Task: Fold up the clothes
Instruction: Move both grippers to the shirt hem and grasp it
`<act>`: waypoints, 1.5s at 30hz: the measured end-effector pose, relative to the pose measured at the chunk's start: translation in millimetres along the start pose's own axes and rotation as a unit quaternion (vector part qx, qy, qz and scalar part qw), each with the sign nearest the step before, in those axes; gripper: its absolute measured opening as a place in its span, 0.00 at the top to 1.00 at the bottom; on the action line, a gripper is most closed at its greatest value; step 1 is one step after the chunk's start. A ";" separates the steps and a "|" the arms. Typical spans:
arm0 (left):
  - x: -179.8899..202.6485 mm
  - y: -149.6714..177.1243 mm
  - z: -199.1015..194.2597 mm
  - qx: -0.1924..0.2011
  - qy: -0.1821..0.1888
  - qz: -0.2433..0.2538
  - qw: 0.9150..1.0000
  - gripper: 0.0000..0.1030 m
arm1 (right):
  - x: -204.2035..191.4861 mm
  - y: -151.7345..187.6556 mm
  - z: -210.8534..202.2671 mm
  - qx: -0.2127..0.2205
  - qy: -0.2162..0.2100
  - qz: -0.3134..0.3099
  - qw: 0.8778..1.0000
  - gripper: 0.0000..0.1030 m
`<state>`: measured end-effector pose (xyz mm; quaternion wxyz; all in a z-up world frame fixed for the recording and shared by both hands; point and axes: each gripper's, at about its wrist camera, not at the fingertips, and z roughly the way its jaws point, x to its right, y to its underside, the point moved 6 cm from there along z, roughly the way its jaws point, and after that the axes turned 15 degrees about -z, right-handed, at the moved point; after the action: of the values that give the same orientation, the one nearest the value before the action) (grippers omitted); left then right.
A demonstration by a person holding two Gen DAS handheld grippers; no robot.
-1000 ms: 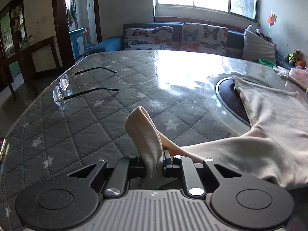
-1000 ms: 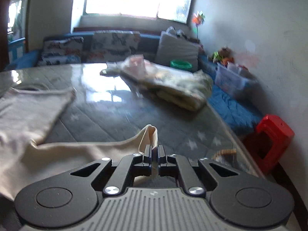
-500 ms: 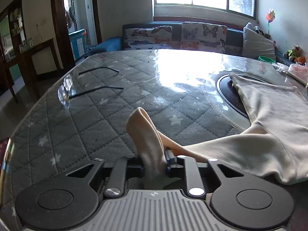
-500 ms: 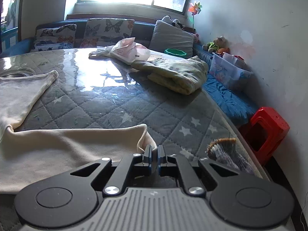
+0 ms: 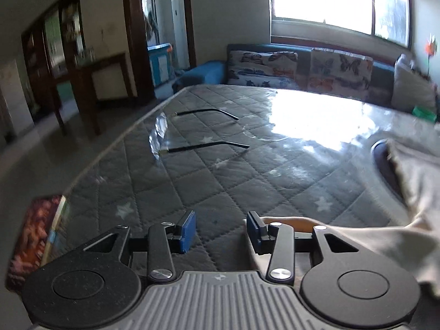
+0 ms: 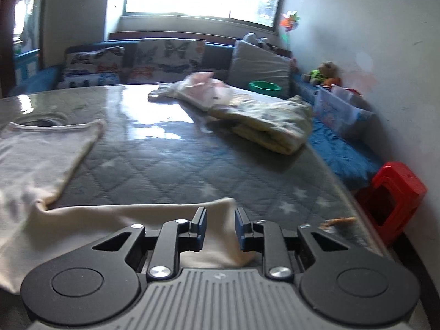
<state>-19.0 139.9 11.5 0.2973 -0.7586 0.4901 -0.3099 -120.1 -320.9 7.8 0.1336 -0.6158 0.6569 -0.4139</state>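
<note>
A beige garment (image 6: 82, 220) lies flat on the grey quilted table (image 6: 178, 165). In the left wrist view it (image 5: 385, 236) spreads to the right, its sleeve end beside the right finger. My left gripper (image 5: 221, 231) is open and empty over bare table. My right gripper (image 6: 219, 227) is open, its jaws standing on either side of the garment's sleeve end, which lies loose on the table.
A pair of glasses (image 5: 192, 132) lies near the table's left edge. A folded yellow-green cloth (image 6: 269, 126) and a pinkish bundle (image 6: 203, 88) sit at the far right. A red stool (image 6: 393, 206) stands beyond the right edge. A sofa runs behind.
Both grippers have opened and let go of the garment's sleeve ends, which now lie on the table. The left gripper has shifted left, off the cloth.
</note>
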 end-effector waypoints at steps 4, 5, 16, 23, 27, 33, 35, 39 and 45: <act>8.0 2.0 -6.3 -0.021 0.039 -0.007 0.999 0.56 | -13.5 -2.6 7.4 -0.004 -0.024 0.001 1.000 0.68; 11.3 2.9 -7.7 -0.028 0.051 -0.011 0.998 0.56 | -16.5 -2.4 8.7 -0.006 -0.027 0.000 1.000 0.67; 39.9 1.4 8.8 -0.038 0.037 0.005 0.999 0.38 | -33.9 5.9 11.1 -0.016 -0.045 -0.014 0.999 0.57; 62.4 13.2 -6.1 -0.038 0.076 0.034 0.996 0.35 | -39.4 7.0 -0.6 -0.014 -0.058 -0.015 0.998 0.52; 98.2 31.4 -28.4 -0.044 0.142 0.076 0.986 0.35 | -62.5 -2.4 -21.0 0.010 -0.095 -0.048 0.994 0.50; 166.7 75.0 -62.9 -0.076 0.261 0.152 0.950 0.37 | -121.0 -26.1 -59.3 0.061 -0.201 -0.122 0.970 0.48; 185.4 88.9 -76.5 -0.077 0.298 0.179 0.935 0.38 | -138.3 -34.0 -71.1 0.074 -0.235 -0.136 0.960 0.50; 213.3 112.5 -99.6 -0.084 0.359 0.222 0.903 0.44 | -172.7 -42.1 -94.7 0.092 -0.298 -0.174 0.934 0.60; 231.5 146.4 -105.4 -0.087 0.374 0.295 0.875 0.52 | -216.1 -32.1 -113.5 0.097 -0.337 -0.235 0.906 0.70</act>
<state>-105.4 -140.6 8.9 0.1025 -0.4293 0.7908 -0.4241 -131.1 -75.9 28.9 0.3053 -0.8392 0.3657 -0.2625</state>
